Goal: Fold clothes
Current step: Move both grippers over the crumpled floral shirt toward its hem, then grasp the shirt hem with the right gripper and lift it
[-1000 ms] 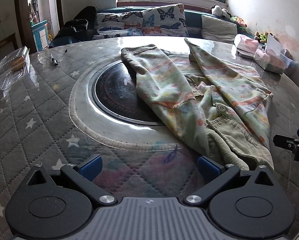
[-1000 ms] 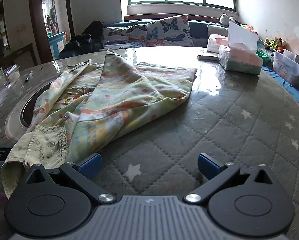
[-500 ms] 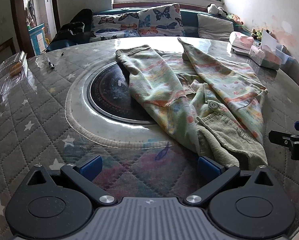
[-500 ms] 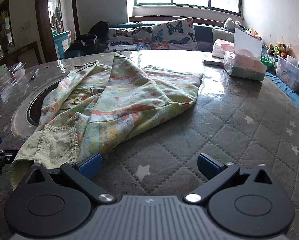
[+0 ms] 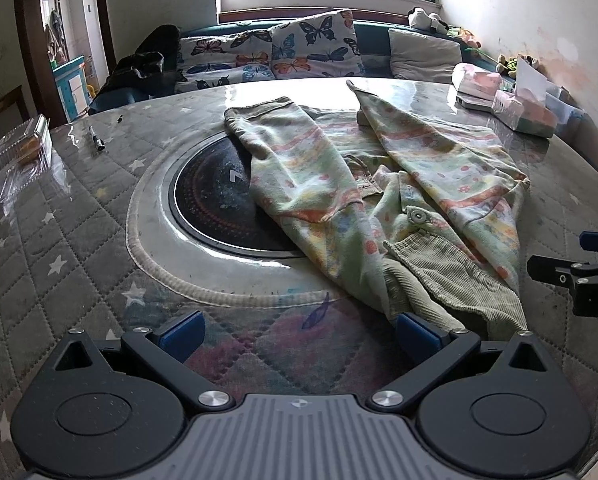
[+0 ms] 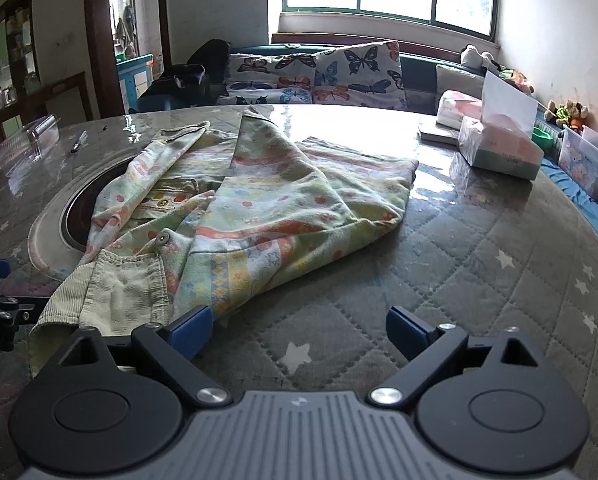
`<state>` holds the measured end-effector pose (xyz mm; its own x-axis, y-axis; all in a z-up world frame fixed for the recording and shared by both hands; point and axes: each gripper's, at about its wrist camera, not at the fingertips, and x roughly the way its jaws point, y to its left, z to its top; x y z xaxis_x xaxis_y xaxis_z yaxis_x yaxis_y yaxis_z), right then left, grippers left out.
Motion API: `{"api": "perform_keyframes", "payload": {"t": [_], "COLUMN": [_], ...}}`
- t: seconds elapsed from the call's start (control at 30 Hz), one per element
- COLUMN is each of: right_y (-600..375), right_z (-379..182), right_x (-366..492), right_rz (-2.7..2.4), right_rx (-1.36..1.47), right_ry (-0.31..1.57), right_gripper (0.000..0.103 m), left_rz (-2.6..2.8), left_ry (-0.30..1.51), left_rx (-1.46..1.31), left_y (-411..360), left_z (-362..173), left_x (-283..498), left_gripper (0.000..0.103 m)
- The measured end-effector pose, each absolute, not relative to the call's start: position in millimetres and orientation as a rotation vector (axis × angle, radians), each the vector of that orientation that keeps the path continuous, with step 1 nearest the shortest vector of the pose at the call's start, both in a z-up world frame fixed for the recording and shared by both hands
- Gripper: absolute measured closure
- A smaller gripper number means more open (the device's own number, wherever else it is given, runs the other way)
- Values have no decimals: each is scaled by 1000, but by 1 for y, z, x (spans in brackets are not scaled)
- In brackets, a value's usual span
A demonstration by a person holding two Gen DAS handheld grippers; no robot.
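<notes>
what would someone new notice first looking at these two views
A rumpled pastel patterned garment sprawls across the middle of the round quilted table, partly covering the dark round inset at its centre. Both grippers, left and right, sit open at its near corduroy-lined edge, the right's jaws closing.

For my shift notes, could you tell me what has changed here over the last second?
The right gripper rose and rolled a little, and its jaws are closing with nothing between them. The left gripper is open as before; the garment lies untouched on the table.
</notes>
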<state>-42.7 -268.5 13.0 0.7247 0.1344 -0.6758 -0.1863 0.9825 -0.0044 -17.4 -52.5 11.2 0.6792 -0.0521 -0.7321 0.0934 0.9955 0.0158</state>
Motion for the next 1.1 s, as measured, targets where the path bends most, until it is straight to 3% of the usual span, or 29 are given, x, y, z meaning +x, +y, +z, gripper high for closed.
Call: {"api": "perform_keyframes", "payload": {"t": [0.63, 0.83, 1.1], "right_y": [-253, -247, -242], "right_z": [20, 22, 26], "right_x": [-22, -7, 30], "right_rz": [210, 229, 253], "right_rx": [-126, -147, -154], "right_ry": [738, 739, 751], "right_gripper": [15, 21, 36], "left_rz": [-79, -83, -85], "left_ry": [792, 774, 768], "left_rx": [75, 89, 83], "left_y": [-53, -57, -60], "left_z": [22, 28, 29], "left_x": [5, 23, 52], "left_gripper": [0, 0, 1]}}
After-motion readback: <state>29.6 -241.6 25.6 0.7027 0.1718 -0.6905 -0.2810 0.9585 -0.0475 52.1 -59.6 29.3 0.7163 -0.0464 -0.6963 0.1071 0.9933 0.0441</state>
